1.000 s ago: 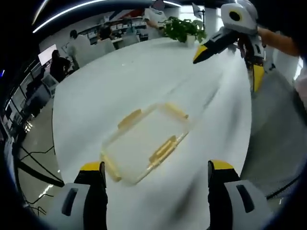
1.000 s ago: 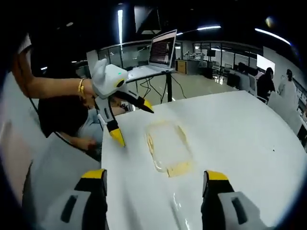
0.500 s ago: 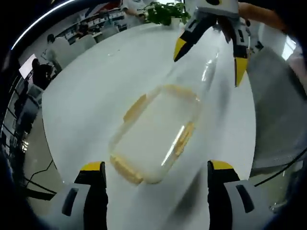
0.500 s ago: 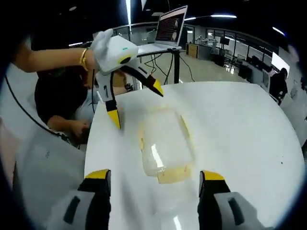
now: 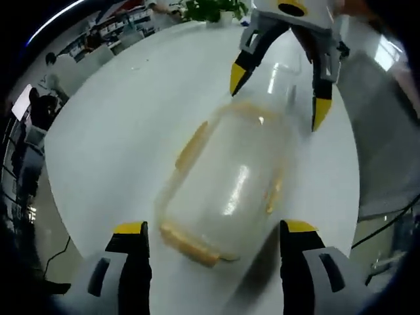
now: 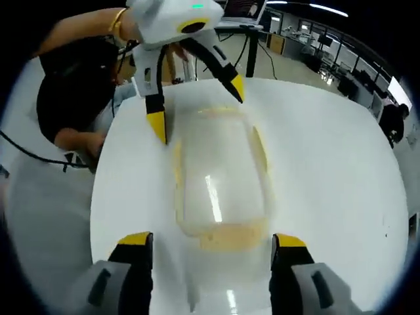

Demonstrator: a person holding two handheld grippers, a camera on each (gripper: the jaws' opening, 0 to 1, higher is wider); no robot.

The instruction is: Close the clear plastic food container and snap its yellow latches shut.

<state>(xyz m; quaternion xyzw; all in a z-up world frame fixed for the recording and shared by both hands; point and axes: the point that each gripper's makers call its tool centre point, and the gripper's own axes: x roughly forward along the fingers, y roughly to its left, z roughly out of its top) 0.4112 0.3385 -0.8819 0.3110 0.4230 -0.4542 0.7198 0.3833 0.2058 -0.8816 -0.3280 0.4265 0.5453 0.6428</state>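
Left gripper view: the clear plastic food container (image 5: pixel 230 187) lies flat on the white surface (image 5: pixel 118 131), directly ahead of the left gripper (image 5: pixel 213 239), whose yellow-tipped jaws stand spread wide and grasp nothing. The right gripper (image 5: pixel 275 92) reaches in from the far end, its jaws likewise parted and empty, straddling the container's far short edge.

From the right gripper view the lid appears already seated on the box, with yellow latches (image 6: pixel 226 236) visible along the rim at the ends and sides. Whether any latch is pressed home cannot be told through the motion blur; judging by the empty, hovering jaws, the snapping of latches seems yet to be done.

The container (image 6: pixel 220 177) sits well inside the rounded surface, with bare white top on all sides, leaving ample room for both tools to press down. The surface edge curves off near the seated person (image 6: pixel 72 98) on the left gripper's (image 6: pixel 197 95) side, where the margin looks narrowest.
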